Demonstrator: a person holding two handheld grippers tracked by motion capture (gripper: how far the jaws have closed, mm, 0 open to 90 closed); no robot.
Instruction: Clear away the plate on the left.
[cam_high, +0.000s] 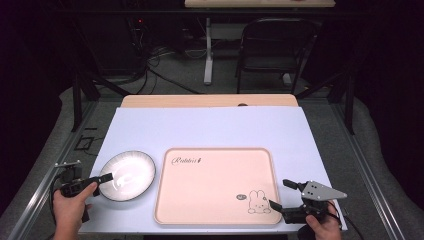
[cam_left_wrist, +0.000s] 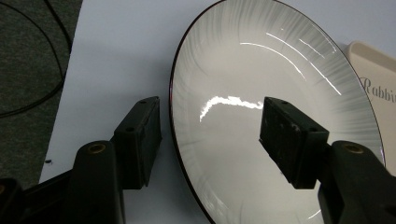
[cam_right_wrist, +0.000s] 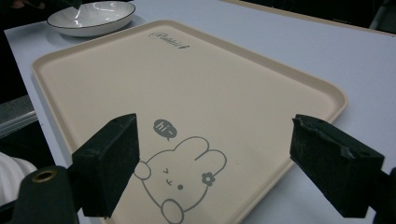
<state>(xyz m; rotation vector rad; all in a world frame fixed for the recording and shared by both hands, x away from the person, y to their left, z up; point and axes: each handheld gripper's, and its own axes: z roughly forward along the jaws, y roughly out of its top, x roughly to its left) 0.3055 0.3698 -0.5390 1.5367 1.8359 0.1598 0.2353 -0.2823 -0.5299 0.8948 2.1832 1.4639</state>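
Your left gripper (cam_left_wrist: 212, 126) stands open astride the near rim of the white ribbed plate (cam_high: 127, 175), which lies left of the pink rabbit tray (cam_high: 215, 186), placed to pinch the edge. Your right gripper (cam_high: 283, 195), also open, waits at the tray's corner.

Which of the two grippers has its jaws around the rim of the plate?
The left gripper: its open jaws straddle the near-left rim of the white plate. The right gripper is open too, at the pink tray corner by the rabbit.
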